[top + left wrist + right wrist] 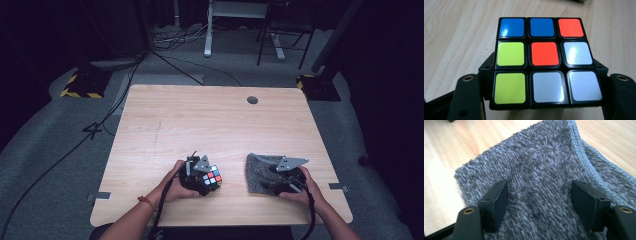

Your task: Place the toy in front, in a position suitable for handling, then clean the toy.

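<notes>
A scrambled Rubik's cube [546,62] with blue, red, yellow-green and white stickers sits between the two black jaws of my left gripper [544,73], which is shut on its sides. In the high view the left gripper [204,181] holds the cube [213,176] near the table's front edge, left of centre. A fuzzy grey cloth [544,157] with a stitched hem lies under my right gripper [542,195], whose jaws stand wide apart with pile between them. In the high view the right gripper [274,184] rests on the cloth [260,172] at the front right.
The light wooden table [200,115] has a round cable hole [252,100] near its far edge. Grey carpet with black cables [115,100] surrounds it. Desk legs [208,30] and stand bases lie beyond. The person's forearms enter from the bottom.
</notes>
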Demonstrator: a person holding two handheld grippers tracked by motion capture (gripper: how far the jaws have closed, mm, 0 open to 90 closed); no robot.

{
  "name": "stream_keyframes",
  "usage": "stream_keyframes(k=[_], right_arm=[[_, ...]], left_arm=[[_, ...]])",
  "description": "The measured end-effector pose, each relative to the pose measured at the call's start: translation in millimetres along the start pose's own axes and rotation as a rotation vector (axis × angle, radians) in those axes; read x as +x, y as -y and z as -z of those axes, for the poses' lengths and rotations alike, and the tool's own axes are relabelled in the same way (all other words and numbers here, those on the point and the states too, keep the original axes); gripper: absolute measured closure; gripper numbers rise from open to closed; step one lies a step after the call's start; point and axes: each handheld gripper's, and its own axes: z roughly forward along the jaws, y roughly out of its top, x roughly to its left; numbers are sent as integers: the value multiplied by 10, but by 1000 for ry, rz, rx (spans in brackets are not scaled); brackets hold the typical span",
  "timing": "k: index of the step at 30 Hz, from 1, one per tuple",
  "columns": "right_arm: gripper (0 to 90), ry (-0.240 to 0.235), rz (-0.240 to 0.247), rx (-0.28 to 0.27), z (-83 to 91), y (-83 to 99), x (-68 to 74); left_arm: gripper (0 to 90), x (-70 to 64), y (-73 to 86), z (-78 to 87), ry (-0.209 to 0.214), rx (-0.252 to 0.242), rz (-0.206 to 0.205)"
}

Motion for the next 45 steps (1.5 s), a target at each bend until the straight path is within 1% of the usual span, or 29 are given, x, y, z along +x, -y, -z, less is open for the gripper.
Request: stream_keyframes(k=[2,4,5,7,9,10,11,14,15,18,20,23,25,28,30,32,35,40,43,44,45], right_arm=[[310,-13,17,4,0,-8,42],[312,-30,30,8,0,-14,85],[319,-32,35,11,1,-16,99],[330,-39,35,11,2,-14,115],[353,-46,29,8,4,-9,110],[367,-51,31,6,5,-7,109],[384,-52,32,6,8,-6,111],[446,-61,33,6,15,-9,116],[480,-63,33,5,16,-11,116],[586,-64,32,1,21,-16,106],[639,-55,26,-3,24,-13,90],[701,-47,22,-10,27,-6,71],[719,-46,28,-9,29,-7,68],[732,-48,28,-12,28,-6,57],[734,-51,24,-12,30,-5,52],[735,-47,27,-13,29,-5,58],[740,-48,28,-14,31,-3,54],[747,-52,27,-17,32,1,42],[756,-48,34,-17,32,-4,46],[760,-47,31,-20,33,0,45],[764,-48,31,-24,36,5,43]], left_arm=[[326,-42,-6,-7,3,4,-11],[321,-73,-5,-16,-2,9,-11],[309,-84,-1,-28,-4,11,-2],[252,-110,12,-41,-15,27,7],[212,-149,20,-33,-33,13,15],[167,-154,23,-26,-30,-3,22],[159,-164,33,-18,-29,-11,47],[159,-182,56,-1,-55,0,38],[161,-176,63,16,-56,-4,38],[165,-146,77,55,-62,-32,59],[170,-120,85,56,-58,-31,66],[185,-96,90,54,-50,-27,61],[194,-85,84,49,-50,-31,49],[224,-67,76,26,-21,-30,39],[229,-67,66,9,-14,-23,37],[263,-80,54,4,-5,-25,25],[286,-89,39,-10,-12,-14,16],[314,-70,53,-11,-8,-32,36],[321,-63,42,-11,-16,-26,33],[323,-54,38,-14,-17,-24,24],[324,-50,36,-22,-17,-31,30]])
